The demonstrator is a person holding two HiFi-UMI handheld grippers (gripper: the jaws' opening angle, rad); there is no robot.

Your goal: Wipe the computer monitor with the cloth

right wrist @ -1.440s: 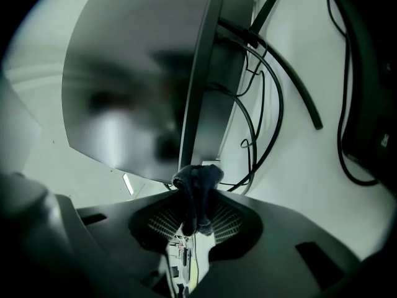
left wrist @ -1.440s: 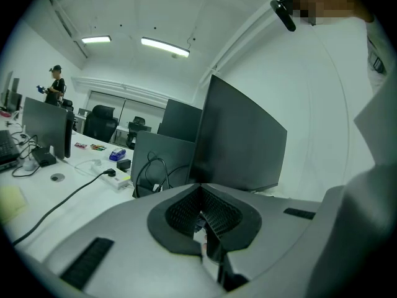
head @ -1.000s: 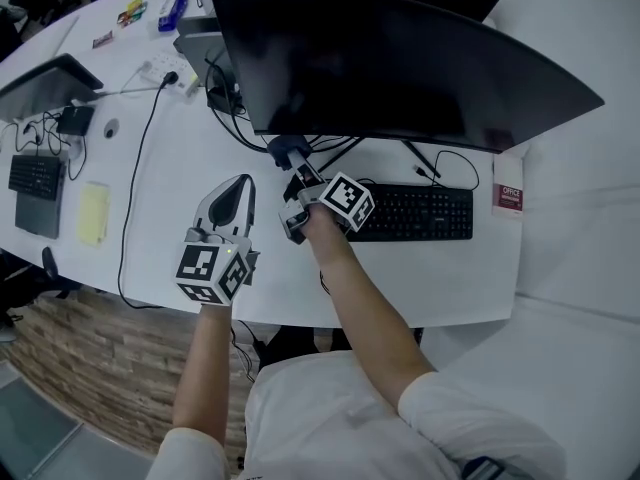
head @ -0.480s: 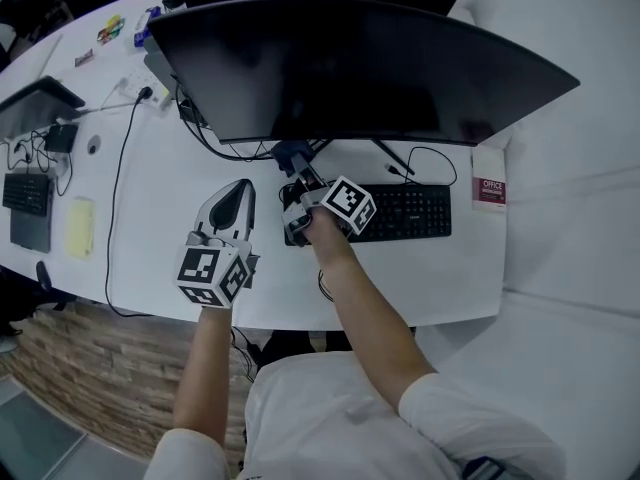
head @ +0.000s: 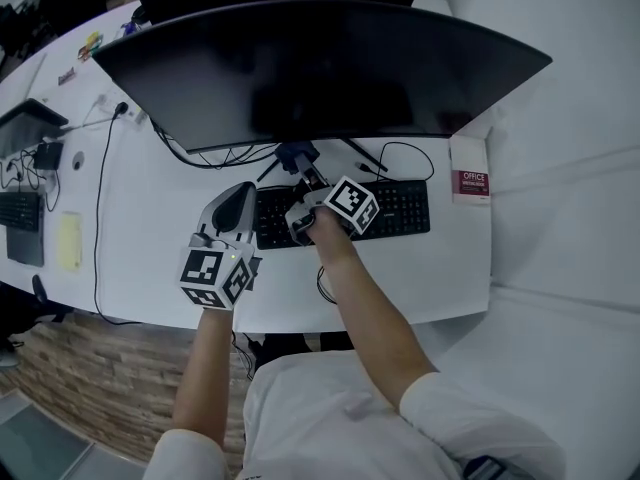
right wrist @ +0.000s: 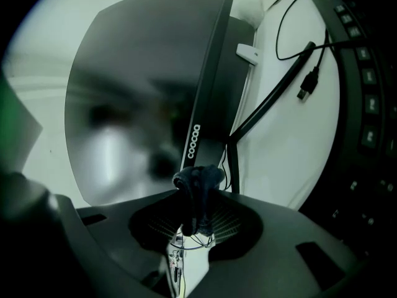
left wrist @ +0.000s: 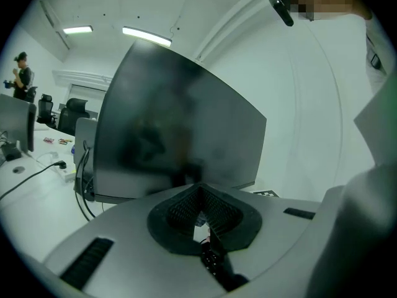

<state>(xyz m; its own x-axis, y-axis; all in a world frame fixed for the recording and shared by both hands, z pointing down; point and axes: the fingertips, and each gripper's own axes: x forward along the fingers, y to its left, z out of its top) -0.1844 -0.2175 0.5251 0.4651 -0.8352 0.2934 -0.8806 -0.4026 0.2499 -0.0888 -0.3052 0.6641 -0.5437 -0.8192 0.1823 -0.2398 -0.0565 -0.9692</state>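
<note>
A wide curved dark monitor [head: 320, 68] stands at the back of the white desk [head: 160, 218]. My right gripper [head: 302, 166] is shut on a small dark blue cloth [head: 296, 153], held just below the monitor's lower edge, above the keyboard [head: 400, 208]. In the right gripper view the cloth [right wrist: 198, 188] is bunched between the jaws of the right gripper [right wrist: 197, 197], with the monitor [right wrist: 142, 104] close ahead. My left gripper [head: 238, 196] hovers to the left, jaws shut on nothing. The left gripper [left wrist: 200, 197] faces the dark monitor [left wrist: 180, 123].
Cables [head: 400, 153] trail behind the keyboard, and a loose USB plug [right wrist: 304, 85] lies near the monitor stand. A red-and-white booklet [head: 470, 183] lies at the right. A second screen [head: 30, 118], a yellow pad [head: 68, 243] and another keyboard [head: 20, 213] are far left.
Both grippers and the head have shifted right along the desk: the keyboard, earlier to the right of the right gripper, now lies under both. The cloth stays gripped.
</note>
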